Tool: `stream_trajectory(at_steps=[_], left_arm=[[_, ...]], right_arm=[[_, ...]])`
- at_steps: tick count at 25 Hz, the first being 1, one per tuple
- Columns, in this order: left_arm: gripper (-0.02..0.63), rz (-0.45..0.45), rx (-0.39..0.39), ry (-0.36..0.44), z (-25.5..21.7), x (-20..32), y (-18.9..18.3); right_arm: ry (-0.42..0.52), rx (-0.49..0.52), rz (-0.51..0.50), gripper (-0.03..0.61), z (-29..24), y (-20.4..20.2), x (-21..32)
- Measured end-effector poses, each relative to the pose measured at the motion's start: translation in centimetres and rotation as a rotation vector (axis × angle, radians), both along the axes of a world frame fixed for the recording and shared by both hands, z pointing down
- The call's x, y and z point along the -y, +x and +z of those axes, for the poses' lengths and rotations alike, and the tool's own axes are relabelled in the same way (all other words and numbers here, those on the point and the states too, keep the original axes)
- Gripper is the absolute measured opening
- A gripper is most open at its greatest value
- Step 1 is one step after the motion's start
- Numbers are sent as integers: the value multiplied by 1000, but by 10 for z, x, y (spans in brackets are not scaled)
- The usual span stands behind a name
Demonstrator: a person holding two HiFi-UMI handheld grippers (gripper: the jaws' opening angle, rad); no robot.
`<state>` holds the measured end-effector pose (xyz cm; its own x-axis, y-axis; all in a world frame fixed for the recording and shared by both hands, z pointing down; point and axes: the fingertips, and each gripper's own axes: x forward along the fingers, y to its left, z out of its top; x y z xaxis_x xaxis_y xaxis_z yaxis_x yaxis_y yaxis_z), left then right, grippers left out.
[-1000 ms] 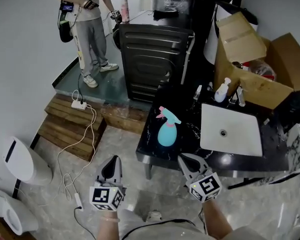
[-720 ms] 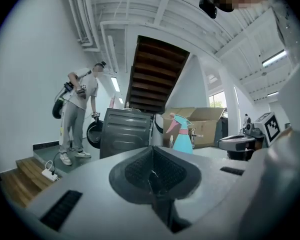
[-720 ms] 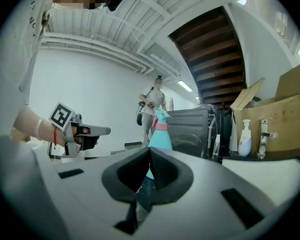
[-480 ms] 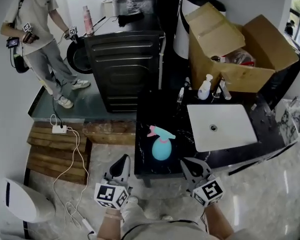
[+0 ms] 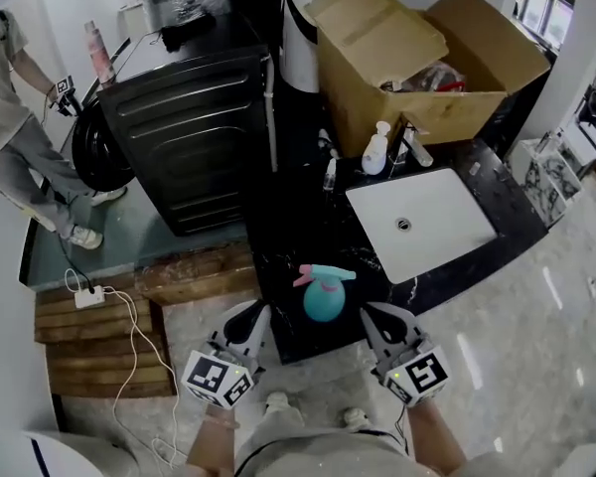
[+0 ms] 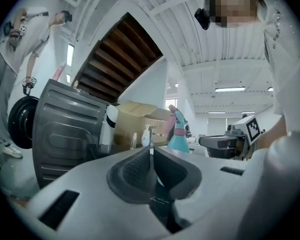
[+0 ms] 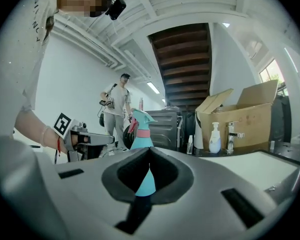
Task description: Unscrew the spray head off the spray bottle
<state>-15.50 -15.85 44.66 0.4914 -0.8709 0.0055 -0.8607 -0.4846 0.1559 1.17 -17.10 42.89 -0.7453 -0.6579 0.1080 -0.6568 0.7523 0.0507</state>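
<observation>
Two hand-held grippers hover just off the near edge of a black marble counter (image 5: 296, 217), and both have their jaws pressed together with nothing between them. Seen from above the person's head, the spray bottle (image 5: 325, 298) stands upright on the counter close to that near edge. It has a teal body, and its spray head (image 5: 323, 275) has a pink trigger that juts toward nine o'clock. The left gripper (image 5: 259, 314) sits at the bottle's eight o'clock and the right gripper (image 5: 372, 316) at its four o'clock. Each is near the bottle but apart from it, and the bottle stands between them. Each gripper points roughly level across the counter, with the bottle rising beyond its closed tips.

At the bottle's two o'clock a white basin (image 5: 422, 222) is set into the counter. A white pump bottle (image 5: 375, 150) and a tap (image 5: 409, 144) stand along the counter's far side, at about one o'clock. Behind them an open cardboard box (image 5: 417, 58) fills the one o'clock corner. A dark ribbed appliance (image 5: 194, 117) stands at eleven o'clock, just beside the counter. At nine o'clock, on the floor, wooden steps (image 5: 89, 351) carry a white power strip (image 5: 87, 294). Another person (image 5: 20, 137) stands at ten o'clock, well away from the counter.
</observation>
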Motion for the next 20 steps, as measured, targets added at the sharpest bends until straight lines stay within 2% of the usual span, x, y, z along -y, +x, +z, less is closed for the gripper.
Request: stream_trajectory(at_steps=[6, 7, 9, 13, 16, 20], left_arm=[[14, 175, -6, -3, 0, 12, 19], [51, 214, -4, -5, 0, 13, 24], [181, 297, -1, -21, 2, 15, 35], [293, 426, 75, -25, 9, 16, 58], [362, 506, 131, -27, 15, 22, 77], [385, 562, 207, 1, 18, 28, 97]], right_arm=[[14, 1, 96, 5, -6, -11, -8], [14, 2, 115, 6, -6, -11, -9], [12, 2, 150, 5, -7, -11, -11], [13, -3, 212, 6, -8, -10, -15], [16, -8, 250, 6, -11, -11, -15], [24, -11, 279, 6, -17, -16, -16]])
